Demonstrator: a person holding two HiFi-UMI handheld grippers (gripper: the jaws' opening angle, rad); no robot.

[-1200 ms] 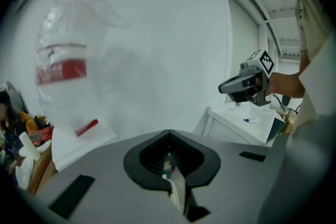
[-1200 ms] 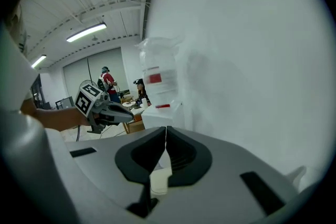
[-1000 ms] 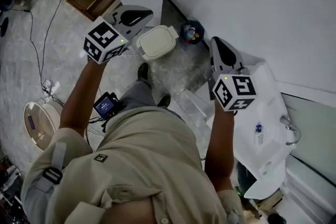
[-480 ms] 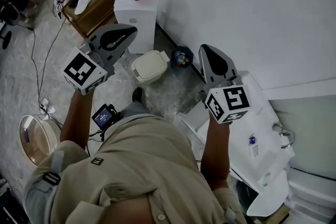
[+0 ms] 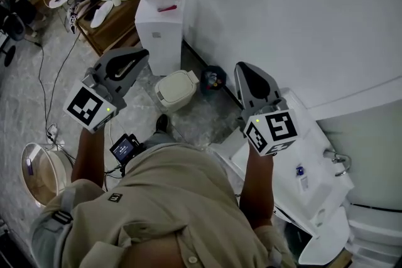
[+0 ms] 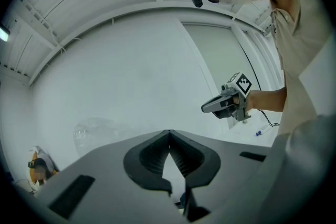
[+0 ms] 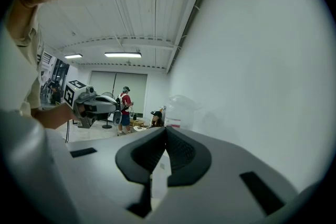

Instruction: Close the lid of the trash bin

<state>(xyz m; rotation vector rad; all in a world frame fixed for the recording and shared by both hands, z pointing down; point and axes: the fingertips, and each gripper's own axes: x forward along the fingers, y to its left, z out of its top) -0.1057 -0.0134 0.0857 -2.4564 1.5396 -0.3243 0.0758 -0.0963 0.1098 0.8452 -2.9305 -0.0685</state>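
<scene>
2 jaw pairs closed, empty: left gripper (image 5: pixel 144 54), right gripper (image 5: pixel 241 66); trash bin (image 5: pixel 178 90) below, between them.

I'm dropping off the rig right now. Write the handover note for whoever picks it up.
Left gripper: jaws together, empty, held up in the air.
Right gripper: the same.
The cream plastic trash bin stands on the floor beside the white water dispenser, below both grippers, touched by neither.
Done, it seems: in the head view its lid lies flat on the bin.
Left: check from closer that the lid is seated; if not, press it down.
</scene>
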